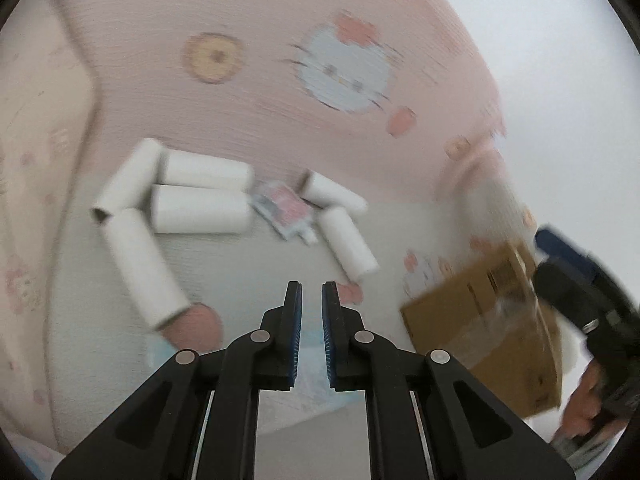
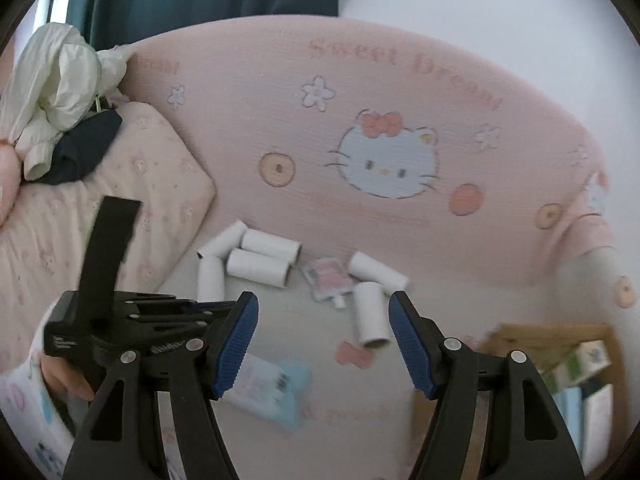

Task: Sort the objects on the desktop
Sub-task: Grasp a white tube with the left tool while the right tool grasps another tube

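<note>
The left gripper [image 1: 311, 285] has its fingers almost shut, with nothing between them. The right gripper [image 2: 323, 300] has its fingers wide and empty too. Both hang over the bed [image 2: 312, 360], aimed down at the white paper tubes [image 2: 256, 266] lying near the pink headboard cushion [image 2: 360, 92]. A small pink pouch [image 2: 328, 278] lies between the tubes.

The tubes are round and light, so I think a bump could make one roll away. The nearest tube [image 2: 370, 314] lies close to the right fingers. A blue packet [image 2: 272, 392] lies nearer, under the fingers. The cardboard box [image 2: 552, 340] waits at the bed's right edge, with some boxes already inside.
</note>
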The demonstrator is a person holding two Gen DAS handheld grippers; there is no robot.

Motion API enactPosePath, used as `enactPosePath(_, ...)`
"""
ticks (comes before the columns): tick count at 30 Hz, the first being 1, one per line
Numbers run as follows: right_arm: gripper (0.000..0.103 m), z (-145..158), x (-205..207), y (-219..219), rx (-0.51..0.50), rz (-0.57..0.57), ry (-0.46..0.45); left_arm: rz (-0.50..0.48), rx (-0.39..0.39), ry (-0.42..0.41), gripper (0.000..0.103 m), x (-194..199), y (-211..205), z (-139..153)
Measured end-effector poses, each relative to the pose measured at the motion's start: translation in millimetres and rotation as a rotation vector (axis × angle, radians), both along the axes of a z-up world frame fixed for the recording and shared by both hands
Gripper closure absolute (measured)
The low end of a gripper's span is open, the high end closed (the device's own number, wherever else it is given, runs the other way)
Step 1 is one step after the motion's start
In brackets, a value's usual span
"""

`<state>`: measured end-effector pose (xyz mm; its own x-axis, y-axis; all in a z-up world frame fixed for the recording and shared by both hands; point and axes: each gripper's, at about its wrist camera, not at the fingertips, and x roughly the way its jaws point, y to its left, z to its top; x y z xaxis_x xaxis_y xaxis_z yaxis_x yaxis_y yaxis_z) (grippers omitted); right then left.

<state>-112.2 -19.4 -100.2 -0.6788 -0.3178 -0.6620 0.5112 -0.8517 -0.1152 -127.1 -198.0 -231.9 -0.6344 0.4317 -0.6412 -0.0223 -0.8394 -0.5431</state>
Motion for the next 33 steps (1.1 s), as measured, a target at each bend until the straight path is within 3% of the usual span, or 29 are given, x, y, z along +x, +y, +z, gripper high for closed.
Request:
enactPosePath(4, 0.037, -17, -20, -18, 0.006, -0.017, -0.035, 0.128, 0.038, -0.003, 0.092, 3, -39, 1)
enactPosePath(9, 0.037, -47, -46, -27, -0.106, -0.004, -0.163, 0.248, 0.119, -0.061, 0.092, 4, -80, -8)
enactPosePath(13, 0.037, -73, -62, -34, -0.208, -0.007, -0.285, 0.331, 0.319, -0.146, 0.091, -2, -112, -36)
enactPosePath(16, 0.037, -88, -68, -45, -0.207, -0.008, -0.321, 0.383, 0.429, -0.177, 0.081, -8, -123, -52)
enactPosePath(19, 0.037, -99, -71, -60, -0.192, 0.018, -0.328, 0.402, 0.412, -0.195, 0.076, -14, -122, -55)
enactPosePath(22, 0.037, -108, -73, -76, -0.169, 0.054, -0.341, 0.359, 0.372, -0.212, 0.065, -24, -114, -54)
enactPosePath(24, 0.037, -115, -75, -85, -0.152, 0.088, -0.348, 0.333, 0.373, -0.226, 0.046, -29, -111, -56)
enactPosePath(26, 0.037, -123, -78, -93, -0.136, 0.133, -0.373, 0.352, 0.362, -0.263, 0.037, -33, -111, -62)
enactPosePath(30, 0.037, -135, -84, -97, -0.133, 0.133, -0.386, 0.416, 0.374, -0.331, 0.036, -42, -113, -77)
enactPosePath(33, 0.037, -141, -87, -102, -0.130, 0.139, -0.407, 0.435, 0.487, -0.370, 0.037, -44, -116, -94)
